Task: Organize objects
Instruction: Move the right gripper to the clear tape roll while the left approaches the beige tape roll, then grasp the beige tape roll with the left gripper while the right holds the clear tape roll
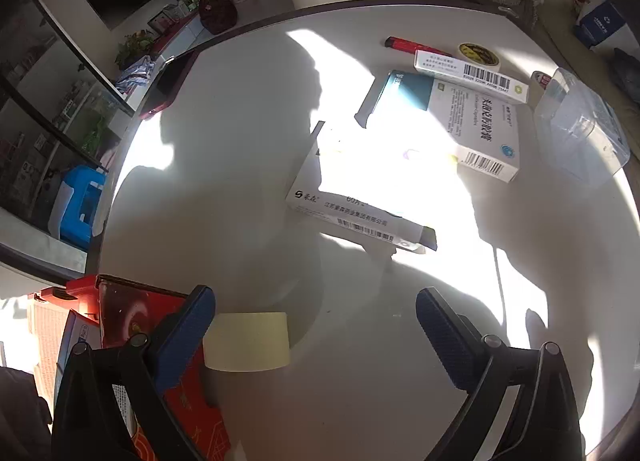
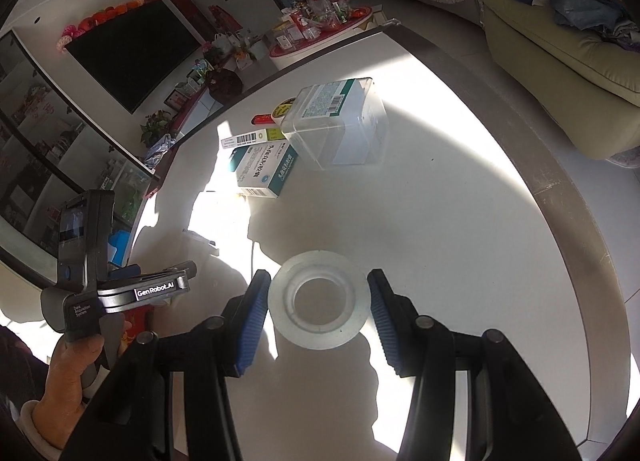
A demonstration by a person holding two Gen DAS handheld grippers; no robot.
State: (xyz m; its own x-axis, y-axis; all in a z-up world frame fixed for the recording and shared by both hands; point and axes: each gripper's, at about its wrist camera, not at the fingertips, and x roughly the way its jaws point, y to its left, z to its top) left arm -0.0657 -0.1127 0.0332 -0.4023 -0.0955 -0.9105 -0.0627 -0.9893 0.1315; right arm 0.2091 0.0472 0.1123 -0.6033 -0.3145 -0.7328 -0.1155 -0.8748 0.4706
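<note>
Although a few items are already put away, most of the table's clutter is unsorted.

While the right gripper (image 2: 316, 309) pinches a clear tape roll (image 2: 318, 299) between its blue pads above the white table (image 2: 460, 245), the left gripper (image 1: 316, 325) stands spread with nothing held, a cream tape roll (image 1: 248, 341) resting just beside its left finger. One box already sits in the clear plastic bin (image 2: 340, 129); the red box (image 1: 132, 325) at the table's edge holds another. Three medicine boxes (image 1: 456, 117), a yellow tape roll (image 1: 478, 55) and a red stick (image 1: 404, 44) lie loose, so I judge it well short of half done.
</note>
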